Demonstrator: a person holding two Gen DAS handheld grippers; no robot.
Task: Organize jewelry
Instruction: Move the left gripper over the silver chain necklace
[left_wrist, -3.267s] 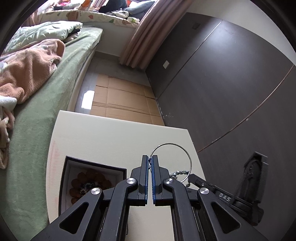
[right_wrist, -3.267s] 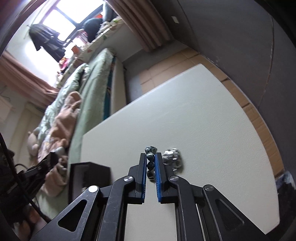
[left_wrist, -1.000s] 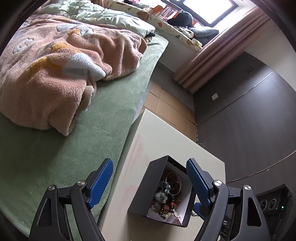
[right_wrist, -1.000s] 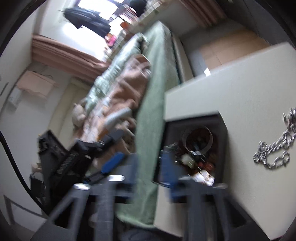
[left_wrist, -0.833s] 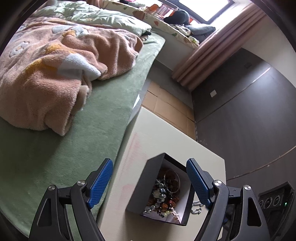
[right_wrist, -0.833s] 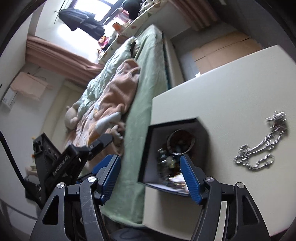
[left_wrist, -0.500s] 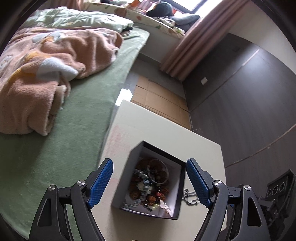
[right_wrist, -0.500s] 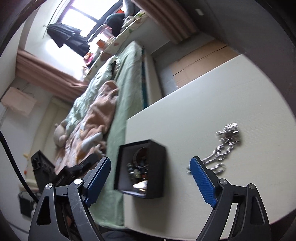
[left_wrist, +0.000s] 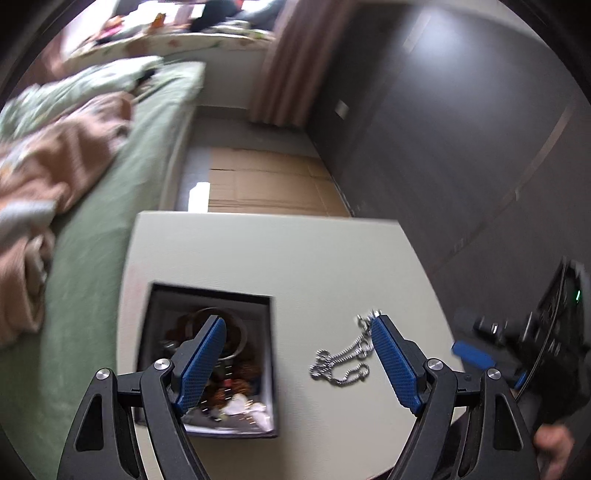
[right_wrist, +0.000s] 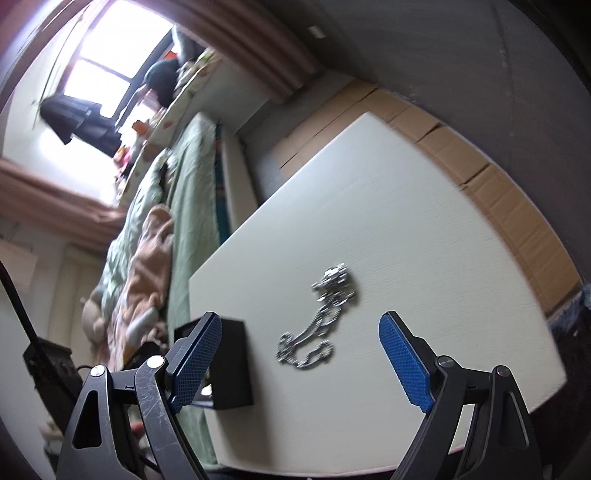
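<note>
Both claws gape wide, holding nothing. The chain (right_wrist: 319, 325) lies on the desk (right_wrist: 424, 229) just ahead of the right claw (right_wrist: 300, 354) — left of it, the box (left_wrist: 210, 362). Best pinch a bunched loop squarely, low.

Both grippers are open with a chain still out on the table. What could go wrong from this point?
1. The loose silver chain lies flat in loops on the pale tabletop; the open right gripper could pinch only one loop, leaving the rest trailing.
2. The black square jewelry box sits near the table's bed-side edge, so a bump from the open left gripper might push it off.
3. The box looks full, so the chain may tangle with the pieces inside.
</note>
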